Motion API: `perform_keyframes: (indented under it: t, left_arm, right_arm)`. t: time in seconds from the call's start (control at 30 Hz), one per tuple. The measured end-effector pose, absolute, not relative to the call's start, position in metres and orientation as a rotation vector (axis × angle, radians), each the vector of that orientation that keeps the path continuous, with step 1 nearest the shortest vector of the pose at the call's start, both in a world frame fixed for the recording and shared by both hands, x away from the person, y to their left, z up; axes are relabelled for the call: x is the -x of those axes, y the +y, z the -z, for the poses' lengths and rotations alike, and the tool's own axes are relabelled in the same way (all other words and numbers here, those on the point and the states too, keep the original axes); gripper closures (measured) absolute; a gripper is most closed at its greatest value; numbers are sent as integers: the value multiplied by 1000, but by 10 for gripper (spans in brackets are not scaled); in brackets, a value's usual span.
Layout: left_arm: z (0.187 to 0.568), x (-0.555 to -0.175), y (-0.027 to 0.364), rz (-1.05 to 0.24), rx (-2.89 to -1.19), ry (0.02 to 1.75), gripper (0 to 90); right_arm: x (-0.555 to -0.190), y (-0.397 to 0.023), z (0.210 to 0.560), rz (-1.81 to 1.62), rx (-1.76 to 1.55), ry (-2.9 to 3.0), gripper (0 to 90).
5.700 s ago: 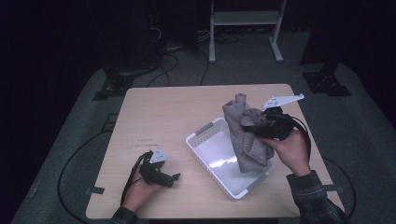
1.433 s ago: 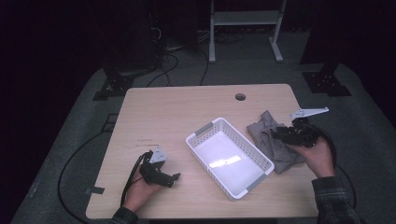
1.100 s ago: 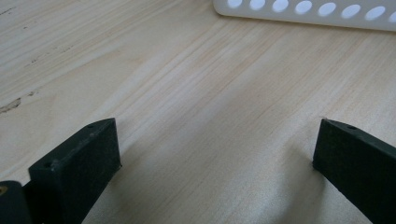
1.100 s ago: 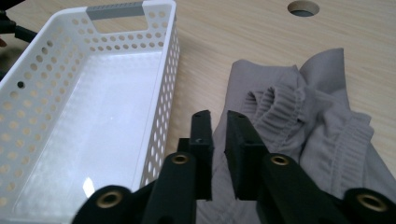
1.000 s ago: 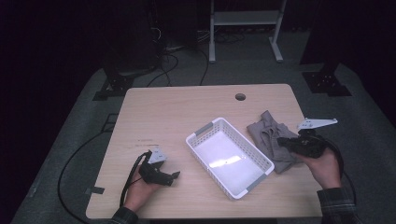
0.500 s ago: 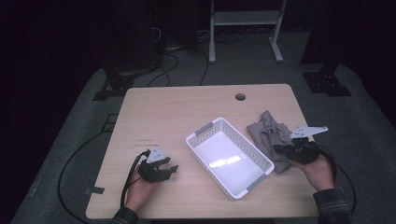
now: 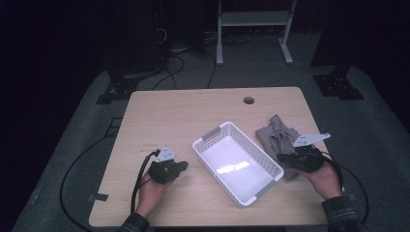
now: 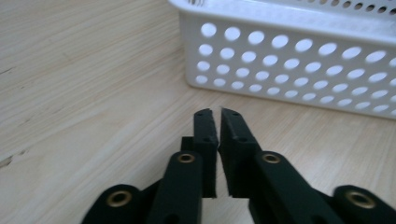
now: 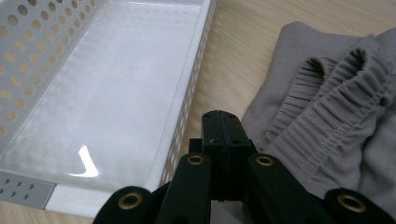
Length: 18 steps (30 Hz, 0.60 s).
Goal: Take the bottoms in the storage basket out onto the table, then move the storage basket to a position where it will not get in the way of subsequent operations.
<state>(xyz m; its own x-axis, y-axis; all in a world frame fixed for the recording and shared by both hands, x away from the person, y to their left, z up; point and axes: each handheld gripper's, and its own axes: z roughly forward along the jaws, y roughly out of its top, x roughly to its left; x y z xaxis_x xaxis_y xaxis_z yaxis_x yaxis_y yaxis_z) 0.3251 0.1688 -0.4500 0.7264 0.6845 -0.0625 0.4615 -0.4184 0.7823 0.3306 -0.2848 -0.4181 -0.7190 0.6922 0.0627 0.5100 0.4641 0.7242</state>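
A white perforated basket (image 7: 203,148) stands empty at the middle of the table, set on a diagonal. To its right a crumpled grey cloth (image 7: 271,135) with an elastic band lies on the wood. My right gripper (image 7: 281,157) is shut with nothing in it, low over the cloth's near edge beside the basket. In the right gripper view its jaws (image 9: 224,114) meet above the basket rim (image 9: 188,105) and the cloth (image 9: 327,93). My left gripper (image 7: 184,166) points at the basket wall (image 8: 299,60). Its jaws (image 8: 219,112) have just been closing, with nothing between them.
The wooden table (image 7: 183,111) has a round cable hole (image 7: 248,100) near its far edge. Black cables trail over the grey floor mat at the left (image 7: 77,164). A white stand (image 7: 251,19) rises behind the table.
The grey cloth, held up over the basket earlier, now lies on the table to its right. My right gripper has slid left toward the basket. My left gripper has lifted slightly and its jaws have shut.
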Motion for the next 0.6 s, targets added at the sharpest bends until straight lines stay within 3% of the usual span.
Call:
perform_keyframes:
  t: [0.6]
  left_arm:
    - [443,-344,137,-351,-2065,875,900]
  right_arm:
    - [-328,-281,427,-1092,-1008,2564,898]
